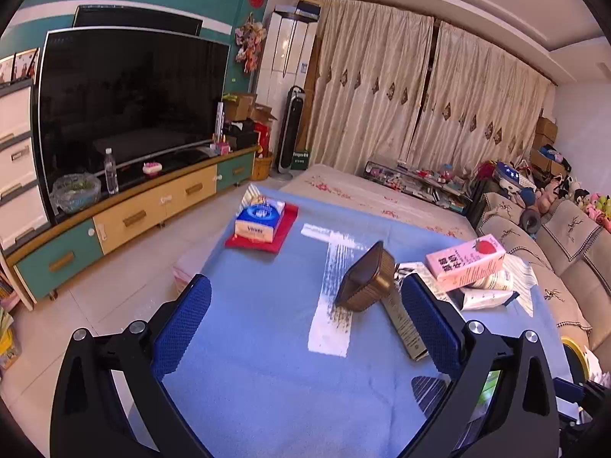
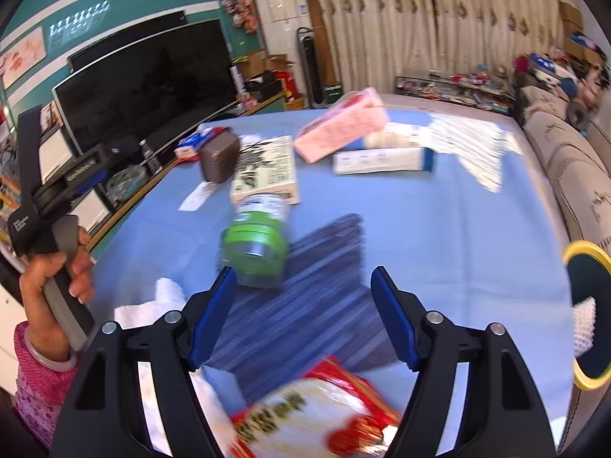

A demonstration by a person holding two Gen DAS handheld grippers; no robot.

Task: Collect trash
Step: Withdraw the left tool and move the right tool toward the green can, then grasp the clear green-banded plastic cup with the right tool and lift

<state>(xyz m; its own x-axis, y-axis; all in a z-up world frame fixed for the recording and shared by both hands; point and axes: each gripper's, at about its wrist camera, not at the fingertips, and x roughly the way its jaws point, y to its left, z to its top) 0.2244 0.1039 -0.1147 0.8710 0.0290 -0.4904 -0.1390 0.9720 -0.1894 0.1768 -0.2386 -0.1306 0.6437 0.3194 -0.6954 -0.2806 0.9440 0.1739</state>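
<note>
In the left wrist view the left gripper [image 1: 305, 328] stands wide apart over the blue cloth [image 1: 267, 381], gripping nothing; just ahead a brown tub [image 1: 366, 278] lies tipped beside a pink carton [image 1: 467, 261], and further off sits a tissue pack [image 1: 259, 221] marked "Vinda". In the right wrist view the right gripper [image 2: 301, 313] is parted and empty; a green-capped bottle [image 2: 256, 244], blurred, lies just beyond its left finger, perhaps touching. A red-and-white packet [image 2: 317, 416] lies beneath the jaws, print unreadable.

Living room around the blue cloth

A large black television [image 1: 130, 103] is being carried by a long teal-and-cream cabinet [image 1: 126, 213]; beige patterned curtains [image 1: 420, 91] are being kept drawn.
</note>
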